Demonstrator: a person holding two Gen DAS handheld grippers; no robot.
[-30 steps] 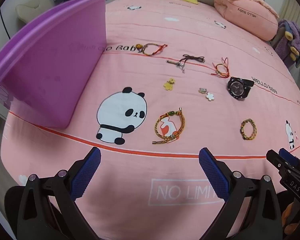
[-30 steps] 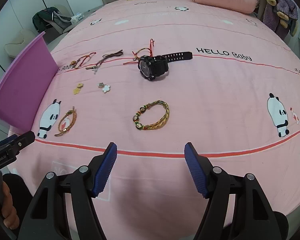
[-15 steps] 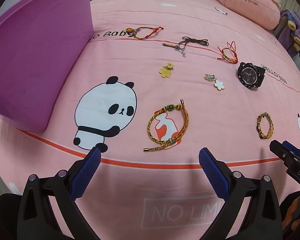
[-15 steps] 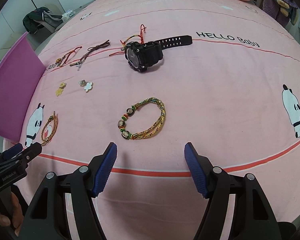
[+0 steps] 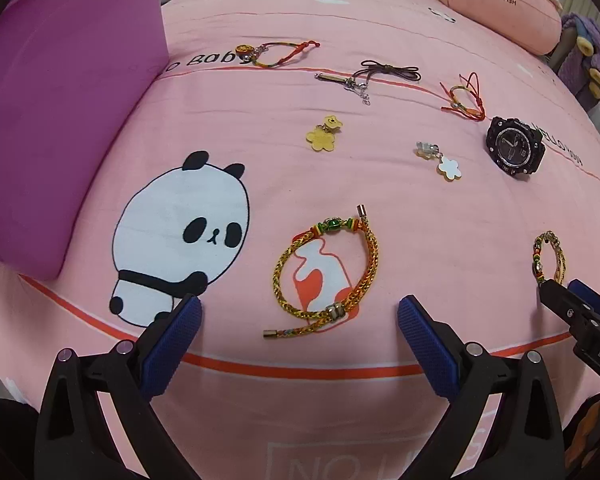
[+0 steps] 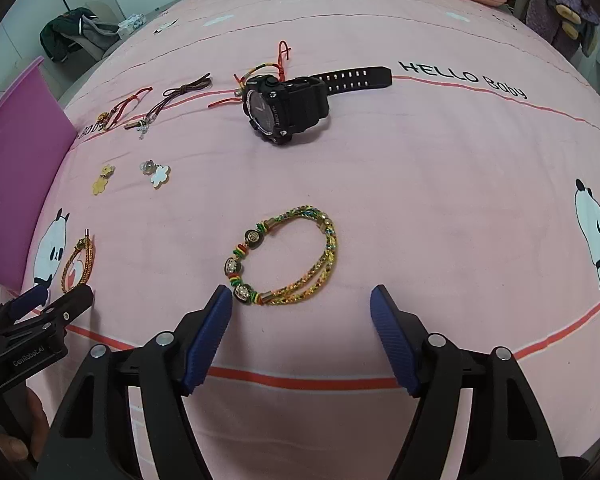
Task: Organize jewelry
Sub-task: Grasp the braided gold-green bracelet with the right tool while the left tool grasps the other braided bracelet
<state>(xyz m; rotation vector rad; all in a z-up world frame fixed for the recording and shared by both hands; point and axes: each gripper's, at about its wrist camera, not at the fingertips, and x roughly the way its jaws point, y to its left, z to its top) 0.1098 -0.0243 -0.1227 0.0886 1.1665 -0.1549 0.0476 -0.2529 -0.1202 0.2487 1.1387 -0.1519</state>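
Observation:
Jewelry lies spread on a pink bedspread. A gold braided bracelet (image 5: 332,272) with a green bead lies just ahead of my open left gripper (image 5: 300,320), between its fingertips. A beaded gold bracelet (image 6: 288,256) lies just ahead of my open right gripper (image 6: 302,308), close to the left finger (image 6: 208,332). A black sport watch (image 6: 284,108) lies further back; it also shows in the left wrist view (image 5: 514,146). A yellow flower charm (image 5: 324,134), a white flower charm (image 5: 446,162), a brown cord necklace (image 5: 376,74) and two red string bracelets (image 5: 280,52) (image 5: 466,98) lie beyond.
A purple box (image 5: 60,112) stands at the left edge of the bed. A pink pillow (image 5: 496,4) lies at the far end. Purple clothing (image 6: 556,0) is piled at the far right. A dark jacket (image 6: 76,32) lies off the bed at the left.
Both grippers have moved forward and down toward the bedspread. Each bracelet now lies closer, just in front of its gripper's fingertips. Both stay open.

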